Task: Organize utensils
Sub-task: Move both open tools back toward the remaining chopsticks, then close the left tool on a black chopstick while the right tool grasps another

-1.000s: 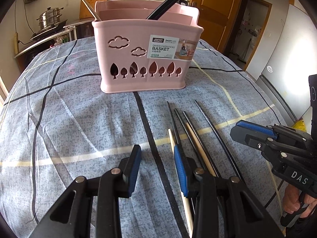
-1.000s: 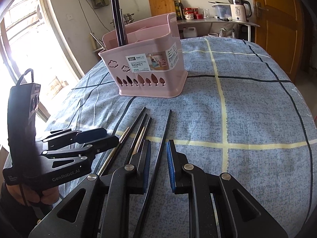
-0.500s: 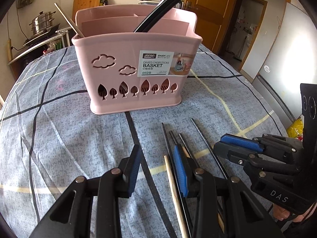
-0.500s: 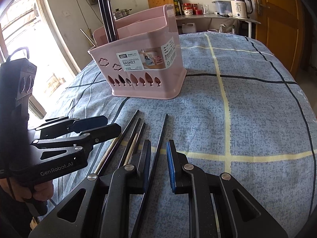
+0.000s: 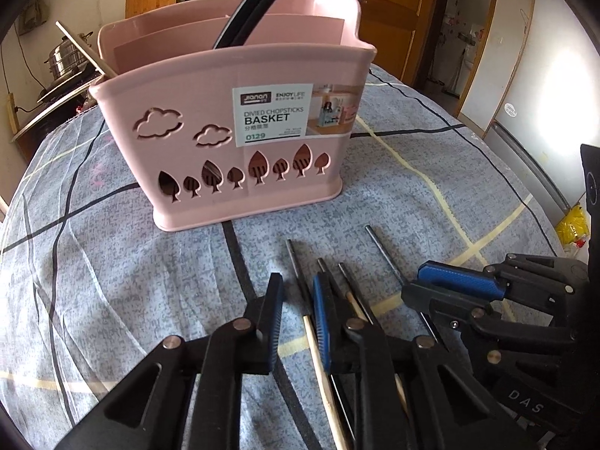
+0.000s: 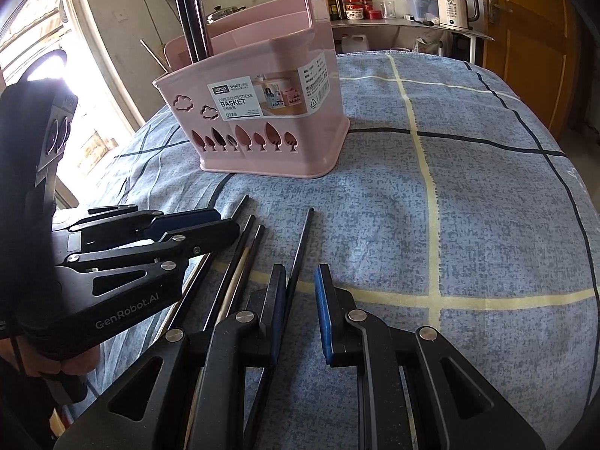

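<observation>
A pink chopstick basket point(image 5: 240, 131) stands on the blue cloth; it also shows in the right wrist view point(image 6: 270, 116). It holds black chopsticks point(image 5: 247, 11) and a wooden one point(image 5: 84, 50). Several loose chopsticks lie in front of it: black ones point(image 5: 296, 262) and a wooden one point(image 5: 318, 360). My left gripper point(image 5: 296, 300) is open, low over them, empty. My right gripper point(image 6: 298, 292) is open, with one black chopstick point(image 6: 300, 251) lying between its fingers, ungripped. Each gripper shows in the other's view, the right point(image 5: 450, 288) and the left point(image 6: 202, 225).
The table carries a blue-grey checked cloth point(image 6: 450, 187) that drops off at the right. A counter with a kettle point(image 6: 453, 0) and bottles stands behind. A steel pot point(image 5: 63, 56) sits at the back left. A wooden door point(image 6: 525, 37) is at the right.
Both grippers have moved forward toward the basket, which looms larger now. Both stay open and the loose chopsticks have not moved.
</observation>
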{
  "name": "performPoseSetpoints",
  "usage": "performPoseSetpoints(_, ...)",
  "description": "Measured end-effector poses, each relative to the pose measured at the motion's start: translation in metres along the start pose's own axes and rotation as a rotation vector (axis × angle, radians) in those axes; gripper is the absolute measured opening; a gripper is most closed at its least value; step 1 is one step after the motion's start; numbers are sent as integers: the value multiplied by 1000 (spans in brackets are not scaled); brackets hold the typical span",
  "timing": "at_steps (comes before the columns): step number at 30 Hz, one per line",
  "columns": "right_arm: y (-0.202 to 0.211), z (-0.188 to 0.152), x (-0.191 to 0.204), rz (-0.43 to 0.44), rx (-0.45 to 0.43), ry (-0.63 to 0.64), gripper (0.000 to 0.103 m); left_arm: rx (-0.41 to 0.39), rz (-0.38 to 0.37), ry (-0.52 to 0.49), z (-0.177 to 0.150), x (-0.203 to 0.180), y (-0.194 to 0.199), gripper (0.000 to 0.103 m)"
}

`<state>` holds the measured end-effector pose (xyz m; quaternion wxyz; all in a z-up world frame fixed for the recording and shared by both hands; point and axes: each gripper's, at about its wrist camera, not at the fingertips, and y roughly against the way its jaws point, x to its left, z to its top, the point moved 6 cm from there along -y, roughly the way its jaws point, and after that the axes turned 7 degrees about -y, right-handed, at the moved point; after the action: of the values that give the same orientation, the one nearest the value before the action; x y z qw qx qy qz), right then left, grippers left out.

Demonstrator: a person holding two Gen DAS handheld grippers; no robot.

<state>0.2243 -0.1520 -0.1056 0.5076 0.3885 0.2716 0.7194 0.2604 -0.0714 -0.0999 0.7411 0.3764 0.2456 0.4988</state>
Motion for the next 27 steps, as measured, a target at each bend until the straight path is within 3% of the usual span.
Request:
performPoseSetpoints(2,0,0,0,-5,1,3,16,2,6,-2,0,0,-1,10)
performPoseSetpoints(18,-1,4,-6,-41,33,-16,15,32,2,49,-19,34,15,9)
performPoseSetpoints(27,-10,15,-5,-84,53,-20,15,56,21,57,-8,29,5,9)
